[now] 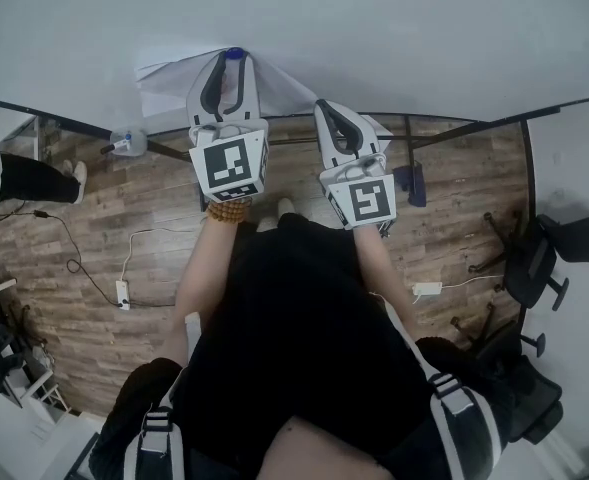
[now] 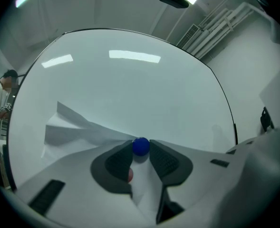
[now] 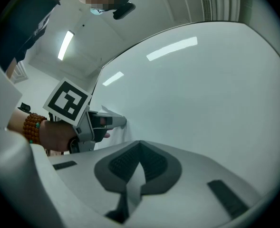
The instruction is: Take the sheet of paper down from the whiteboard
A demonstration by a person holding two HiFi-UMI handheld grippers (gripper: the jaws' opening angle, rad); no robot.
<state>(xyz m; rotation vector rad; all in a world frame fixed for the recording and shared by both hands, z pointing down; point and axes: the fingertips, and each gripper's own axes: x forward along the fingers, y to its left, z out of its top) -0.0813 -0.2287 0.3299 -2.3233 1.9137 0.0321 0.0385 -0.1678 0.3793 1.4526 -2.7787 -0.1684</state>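
A: How is the sheet of paper (image 2: 68, 132) noted?

B: It is recorded as white and unmarked, and it is held against the whiteboard (image 2: 130, 89). It is creased, and its left part is bowed off the board in a raised ridge. A blue magnet (image 2: 140, 146) is seen at its upper edge.

A: And the grippers?

B: The left gripper (image 1: 232, 58) is clamped on the blue magnet, with a pad pressed to each side of it. The right gripper (image 3: 139, 146) is closed on the sheet's right edge, and a strip of paper is seen pinched between its pads.

A: What is logged for the surface and the room?

B: The board is noted as glossy, blank and dark-framed, with ceiling strip lights mirrored in it. A wood-plank floor (image 1: 104, 238) is seen below it. A white power strip (image 1: 122, 294) and its cable are laid on the floor. A black office chair (image 1: 529, 263) is noted at the right. Pale pipes (image 2: 216, 27) are made out under the ceiling.
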